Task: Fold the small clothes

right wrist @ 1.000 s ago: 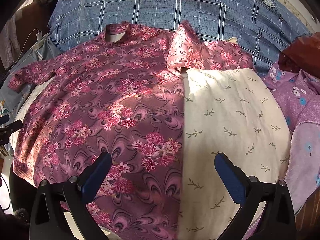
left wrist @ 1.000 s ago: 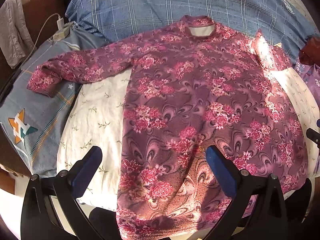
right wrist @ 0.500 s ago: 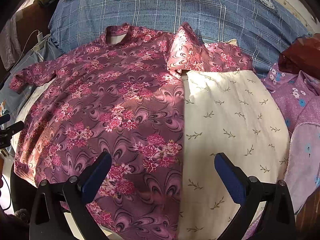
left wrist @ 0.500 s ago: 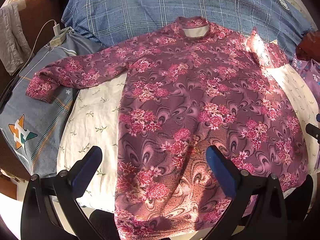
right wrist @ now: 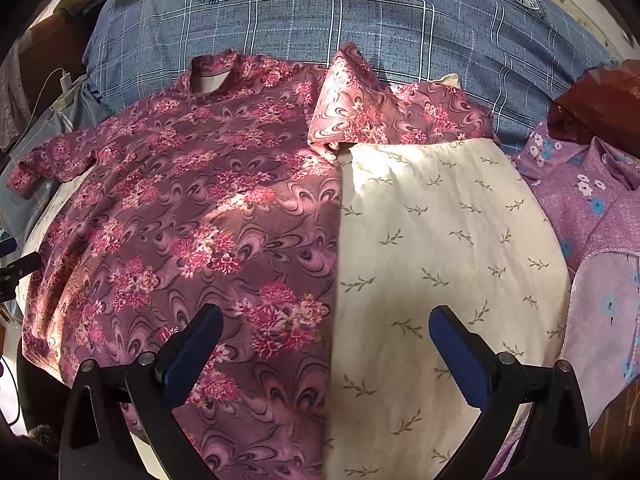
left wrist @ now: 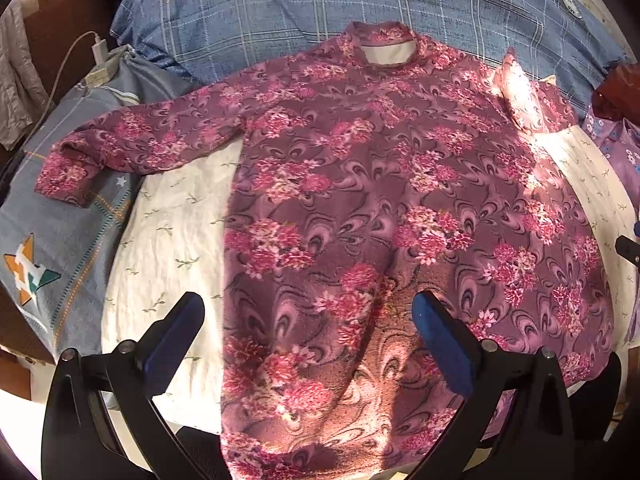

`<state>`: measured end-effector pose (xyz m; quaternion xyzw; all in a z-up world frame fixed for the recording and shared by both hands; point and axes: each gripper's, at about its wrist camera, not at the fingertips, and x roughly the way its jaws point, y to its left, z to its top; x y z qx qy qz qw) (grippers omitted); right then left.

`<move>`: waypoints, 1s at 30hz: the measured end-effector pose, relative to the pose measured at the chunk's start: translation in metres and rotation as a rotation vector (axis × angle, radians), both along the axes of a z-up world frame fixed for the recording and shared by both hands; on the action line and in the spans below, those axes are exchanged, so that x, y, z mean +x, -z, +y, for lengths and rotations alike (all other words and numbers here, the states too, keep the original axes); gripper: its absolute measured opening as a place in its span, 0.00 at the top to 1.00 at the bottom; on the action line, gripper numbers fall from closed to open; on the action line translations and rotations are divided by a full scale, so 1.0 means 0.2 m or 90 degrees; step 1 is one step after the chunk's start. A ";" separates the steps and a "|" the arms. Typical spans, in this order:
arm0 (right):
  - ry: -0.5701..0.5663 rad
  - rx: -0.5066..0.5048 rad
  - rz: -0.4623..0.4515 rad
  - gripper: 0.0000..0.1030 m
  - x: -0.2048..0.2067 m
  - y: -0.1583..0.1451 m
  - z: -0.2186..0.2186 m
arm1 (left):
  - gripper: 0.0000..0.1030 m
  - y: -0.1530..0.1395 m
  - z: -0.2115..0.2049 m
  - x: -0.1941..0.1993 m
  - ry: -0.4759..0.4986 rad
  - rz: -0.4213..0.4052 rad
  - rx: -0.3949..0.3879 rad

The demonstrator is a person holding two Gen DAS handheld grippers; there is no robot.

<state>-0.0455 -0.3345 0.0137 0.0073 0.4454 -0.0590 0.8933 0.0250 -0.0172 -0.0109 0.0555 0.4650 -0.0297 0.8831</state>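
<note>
A purple long-sleeved top with pink flowers [left wrist: 392,208] lies flat, collar away from me, on a cream leaf-print cloth [left wrist: 168,232]. Its left sleeve [left wrist: 132,144] is stretched out to the left. Its right sleeve [right wrist: 384,116] is crumpled near the shoulder, as the right wrist view shows. My left gripper [left wrist: 308,320] is open and empty above the top's lower left hem. My right gripper [right wrist: 324,328] is open and empty above the top's right side edge [right wrist: 332,264], over the cream cloth [right wrist: 440,248].
A blue checked pillow [right wrist: 360,20] lies behind the top. A light blue cloth with an orange logo [left wrist: 44,248] and a white charger and cable [left wrist: 98,48] are at the left. Lilac flowered clothes [right wrist: 592,208] and a dark red item [right wrist: 600,100] lie at the right.
Both grippers have drawn slightly back and up, so the top sits a little lower and farther in both views. Both stay open and empty. The top has not moved.
</note>
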 end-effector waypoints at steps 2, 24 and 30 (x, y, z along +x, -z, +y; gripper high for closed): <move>-0.003 0.010 0.001 0.00 0.01 0.00 -0.02 | 0.00 0.01 -0.01 0.01 0.005 0.012 -0.009; 0.277 0.122 -0.092 0.00 0.54 -0.33 -1.34 | 0.00 0.02 0.66 0.89 -0.272 0.108 -0.210; 0.314 0.264 -0.053 0.00 0.91 -0.07 -1.62 | 0.00 0.13 0.62 1.06 -0.299 0.134 -0.213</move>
